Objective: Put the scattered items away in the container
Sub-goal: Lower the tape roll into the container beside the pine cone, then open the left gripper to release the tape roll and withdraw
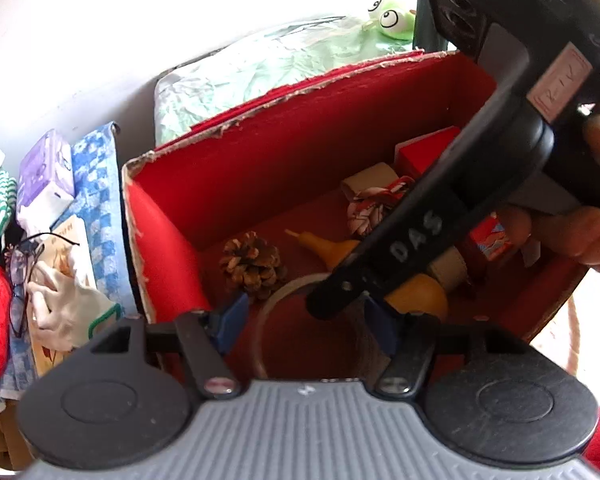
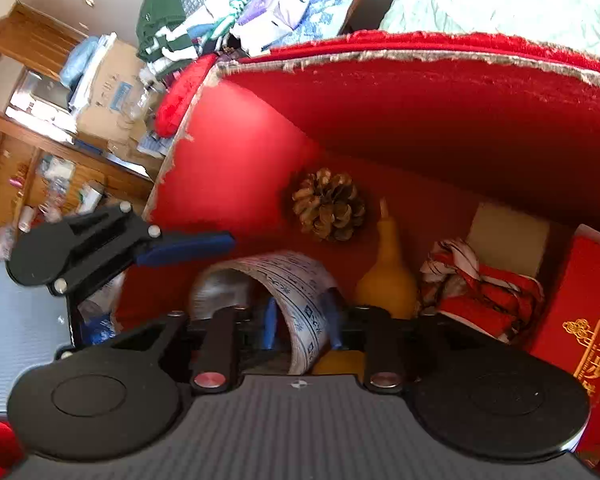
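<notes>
Most items already lie in the red box [image 2: 260, 168]; right tool [image 2: 300, 320] straddles the tape roll [image 2: 300, 292] at six o'clock, pads slack; left tool [image 1: 304, 320] open, empty.

White raised letters "DAS" run along the black right gripper [image 1: 332, 300] arm crossing the red box [image 1: 260, 152] at centre; a pale sticker [image 1: 560, 84] at two o'clock carries handwriting too faint to read. In the right wrist view, gold characters "步步" mark a red carton [image 2: 580, 308] at four o'clock; blue print on the tape roll [image 2: 296, 292] is illegible
</notes>
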